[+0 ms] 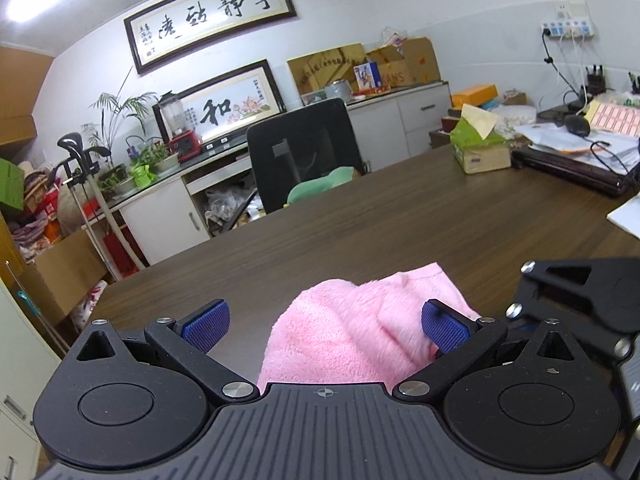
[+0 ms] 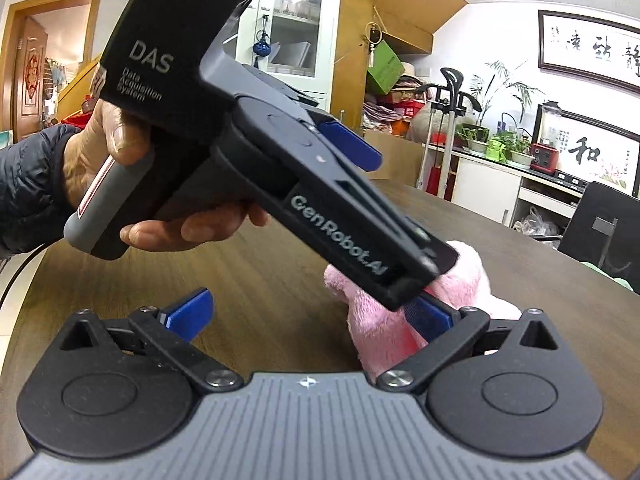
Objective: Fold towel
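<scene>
Pink towel (image 1: pixel 360 328) bunched on wooden table (image 1: pixel 400 216), between both wide-spread hand-held grippers.

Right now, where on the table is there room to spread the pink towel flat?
The bare brown table between the pink towel and the black chair is free. The far right corner is crowded: a green tissue box, papers and cables. Both open grippers, left gripper and right gripper, crowd the towel.

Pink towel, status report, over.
Left gripper open, right gripper open. Fluffy pink towel bunched on brown wooden table, between both jaws. Nothing obstructing.
</scene>
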`<action>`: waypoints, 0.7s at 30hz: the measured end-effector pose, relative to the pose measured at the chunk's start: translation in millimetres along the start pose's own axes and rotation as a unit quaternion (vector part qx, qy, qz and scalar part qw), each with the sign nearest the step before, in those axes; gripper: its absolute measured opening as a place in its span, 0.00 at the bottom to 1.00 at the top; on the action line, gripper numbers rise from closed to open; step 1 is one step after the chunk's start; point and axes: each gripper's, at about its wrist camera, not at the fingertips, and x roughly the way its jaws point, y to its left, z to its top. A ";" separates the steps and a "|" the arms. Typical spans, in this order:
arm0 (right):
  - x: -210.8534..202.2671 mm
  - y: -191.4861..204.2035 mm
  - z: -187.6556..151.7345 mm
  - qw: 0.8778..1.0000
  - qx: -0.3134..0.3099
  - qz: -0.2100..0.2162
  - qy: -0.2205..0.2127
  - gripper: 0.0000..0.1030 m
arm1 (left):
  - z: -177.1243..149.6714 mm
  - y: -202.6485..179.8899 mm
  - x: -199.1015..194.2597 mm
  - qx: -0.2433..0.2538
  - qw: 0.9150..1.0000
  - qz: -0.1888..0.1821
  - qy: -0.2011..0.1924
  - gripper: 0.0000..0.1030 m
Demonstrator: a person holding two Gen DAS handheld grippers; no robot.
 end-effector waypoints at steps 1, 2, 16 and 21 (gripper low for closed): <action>-3.2 -0.5 -1.7 1.000 -0.001 0.000 0.001 0.99 | 0.3 0.5 -1.6 0.002 1.000 -0.001 -0.001 1.00; -4.2 -1.1 -2.0 1.000 -0.002 0.000 0.001 0.99 | 0.8 1.0 -3.3 0.004 1.000 -0.003 -0.002 1.00; -51.2 -34.4 -8.9 0.997 -0.006 -0.049 0.060 0.99 | 10.3 -62.6 6.8 0.162 0.987 -0.003 -0.014 1.00; -71.9 -56.1 -7.7 0.997 0.051 -0.052 0.026 1.00 | 13.1 -81.6 10.4 0.233 0.972 -0.011 -0.023 1.00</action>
